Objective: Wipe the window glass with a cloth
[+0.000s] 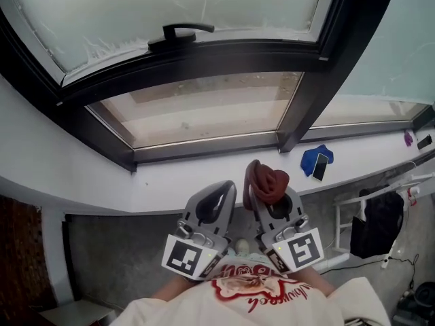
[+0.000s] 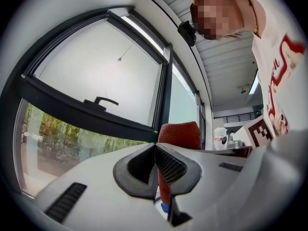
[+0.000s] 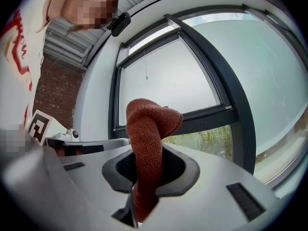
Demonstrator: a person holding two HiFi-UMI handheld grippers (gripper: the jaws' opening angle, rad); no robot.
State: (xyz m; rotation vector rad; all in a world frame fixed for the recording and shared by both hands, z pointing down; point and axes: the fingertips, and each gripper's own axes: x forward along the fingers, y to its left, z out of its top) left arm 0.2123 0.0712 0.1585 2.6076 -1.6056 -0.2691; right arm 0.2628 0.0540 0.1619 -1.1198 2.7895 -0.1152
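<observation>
Head view: both grippers are held low, close to the person's shirt (image 1: 258, 301), well short of the window. The right gripper (image 1: 270, 194) has a rust-red cloth (image 1: 266, 182) bunched at its tips; the left gripper (image 1: 219, 194) stands just beside it. Beyond them runs a white sill (image 1: 102, 175), with a phone (image 1: 320, 167) off to the right. The glass (image 1: 170, 5) above is frosted, with a dark handle (image 1: 182, 31) on its frame; a clear pane (image 1: 204, 107) lies below it.

Left gripper view: the left gripper (image 2: 155, 150) has its jaws pressed together with nothing between them. The cloth (image 2: 179, 134) shows behind, in the other gripper. The handle (image 2: 100, 101) is well ahead.

Right gripper view: the right gripper (image 3: 144, 170) is clamped on the cloth (image 3: 147, 129), which stands up out of the jaws and folds over at the top. The glass (image 3: 168, 85) is well apart from it.

The cloth is in hand, but wiping seems not yet begun. The next move calls for lifting the right gripper forward until the folded top presses flat on the glass, clear of the handle.

Writing: only square markers (image 1: 187, 258) on the gripper cubes. The red print on the shirt and the label on a white bottle (image 2: 220, 138) are too small to read.
</observation>
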